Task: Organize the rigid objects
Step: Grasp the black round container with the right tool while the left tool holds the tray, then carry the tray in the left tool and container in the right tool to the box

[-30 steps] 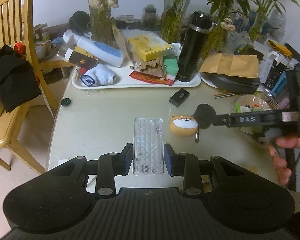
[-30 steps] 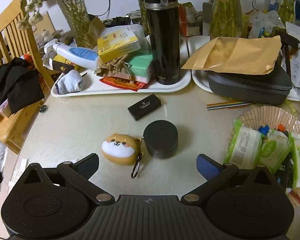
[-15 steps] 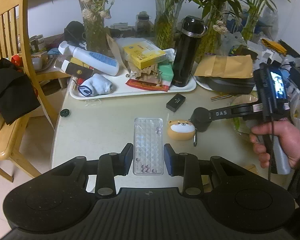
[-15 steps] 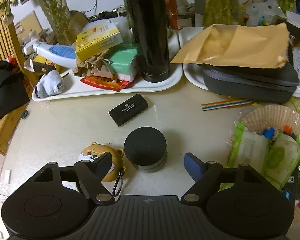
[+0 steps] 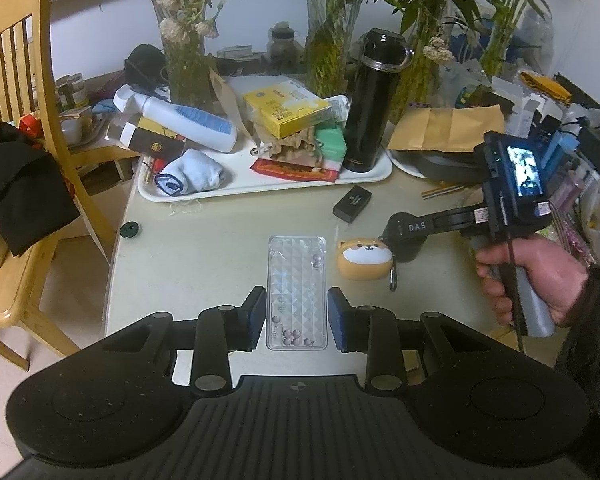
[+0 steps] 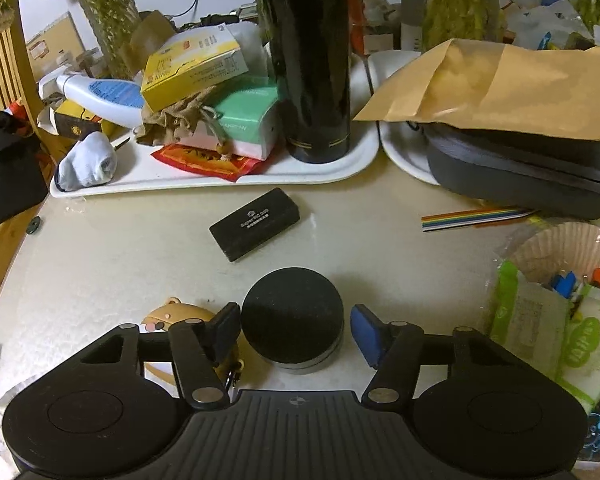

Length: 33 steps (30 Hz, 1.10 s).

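Observation:
My left gripper (image 5: 296, 316) is shut on a clear studded phone case (image 5: 296, 276), which juts forward over the table. Right of the case lies an orange dog-shaped pouch (image 5: 364, 258) with a clip. A black round tin (image 6: 292, 312) sits on the table between the fingers of my right gripper (image 6: 294, 328). Its jaws are closing around the tin. The left pad (image 6: 224, 330) is at the tin's edge, and a small gap still shows at the blue right pad (image 6: 366, 334). A hand (image 5: 540, 280) holds that gripper in the left wrist view.
A small black box (image 6: 256, 222) lies just beyond the tin. Behind it a white tray (image 6: 204, 186) carries a black flask (image 6: 312, 60), boxes, a bottle and a sock. A second tray at the right holds a grey case (image 6: 520, 172) under a brown envelope. Green packets (image 6: 532, 320) lie right; a wooden chair (image 5: 16, 60) stands left.
My right gripper has come down and forward over the black round tin, and its jaws have narrowed around it. The left gripper has kept still with the phone case.

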Each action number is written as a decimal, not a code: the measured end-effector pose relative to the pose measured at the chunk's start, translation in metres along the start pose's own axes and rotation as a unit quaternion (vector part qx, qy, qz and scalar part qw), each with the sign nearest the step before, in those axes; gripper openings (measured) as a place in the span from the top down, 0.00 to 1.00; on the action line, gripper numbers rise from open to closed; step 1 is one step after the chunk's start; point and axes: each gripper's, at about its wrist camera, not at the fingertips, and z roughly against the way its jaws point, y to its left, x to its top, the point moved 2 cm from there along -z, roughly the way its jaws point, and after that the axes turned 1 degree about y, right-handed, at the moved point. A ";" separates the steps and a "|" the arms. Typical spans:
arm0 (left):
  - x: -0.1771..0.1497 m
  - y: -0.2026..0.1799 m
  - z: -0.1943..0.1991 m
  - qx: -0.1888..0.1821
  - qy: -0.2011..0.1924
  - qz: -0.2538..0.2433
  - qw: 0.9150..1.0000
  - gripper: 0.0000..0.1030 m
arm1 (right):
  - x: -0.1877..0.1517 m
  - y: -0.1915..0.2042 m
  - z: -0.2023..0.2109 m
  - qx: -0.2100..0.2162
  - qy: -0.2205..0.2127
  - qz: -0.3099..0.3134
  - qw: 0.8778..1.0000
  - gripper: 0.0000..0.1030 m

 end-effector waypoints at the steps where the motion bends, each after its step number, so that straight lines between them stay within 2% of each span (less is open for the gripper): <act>1: 0.000 0.000 0.000 0.000 0.000 -0.001 1.000 0.68 | -0.001 0.001 -0.002 0.000 0.002 0.003 1.000 0.41; 10: 0.000 -0.003 -0.003 -0.001 0.004 -0.005 1.000 0.68 | -0.001 0.004 0.000 -0.009 0.005 0.015 1.000 0.42; 22: -0.003 -0.010 -0.007 0.002 0.013 -0.019 1.000 0.68 | 0.008 0.010 0.035 -0.023 -0.029 0.040 0.999 0.42; 33: -0.007 -0.019 -0.005 -0.009 0.020 -0.030 0.999 0.68 | 0.005 0.017 0.070 -0.015 -0.045 0.054 0.997 0.42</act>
